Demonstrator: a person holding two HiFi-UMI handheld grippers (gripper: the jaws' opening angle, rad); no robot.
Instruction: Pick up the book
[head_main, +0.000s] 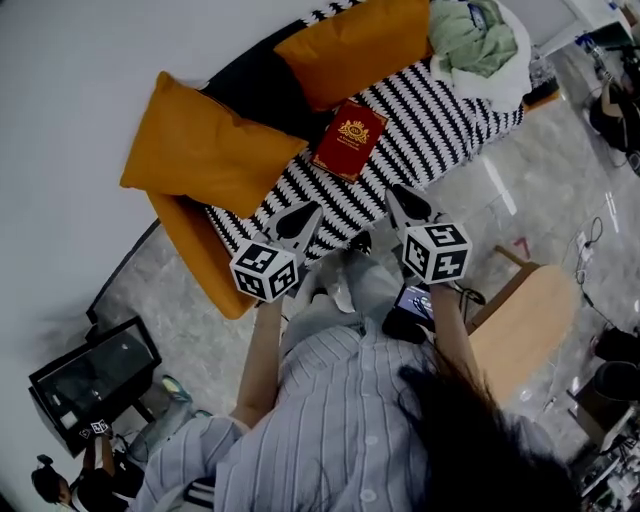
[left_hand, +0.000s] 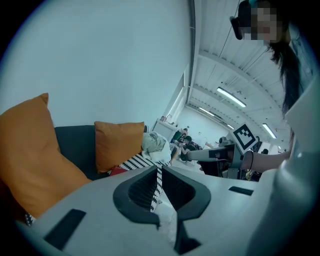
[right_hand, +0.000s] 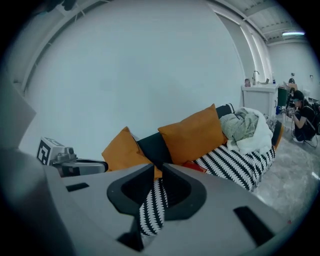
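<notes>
L hand-held gripper (head_main: 297, 220) & R hand-held gripper (head_main: 408, 207): both sets of jaws together, nothing btwn them. Both hang over the front edge of the sofa (head_main: 240, 85), short of the book.

Book (head_main: 349, 139): red w/ gold crest. It lies flat on the striped cover (head_main: 440, 120), toward the back edge of the seat, btwn the two orange cushions (head_main: 205, 145).

Step in hand (my judgement): approach, no grasp yet. To do it well:
- Open the jaws before arriving.
- Come in low at a free edge of the book.
- Press the soft cover down and slide one jaw under.
- Steady the opposite edge w/ the other gripper.

Risk: pinching cover fabric along w/ the book.

Surface: soft, black/white stripes, a clothes heap (head_main: 478, 40) at one end of the sofa.

Room: white wall (head_main: 80, 60), grey marbled floor (head_main: 540, 190), wooden chair (head_main: 525, 325), monitor (head_main: 95, 378) low on the floor.
</notes>
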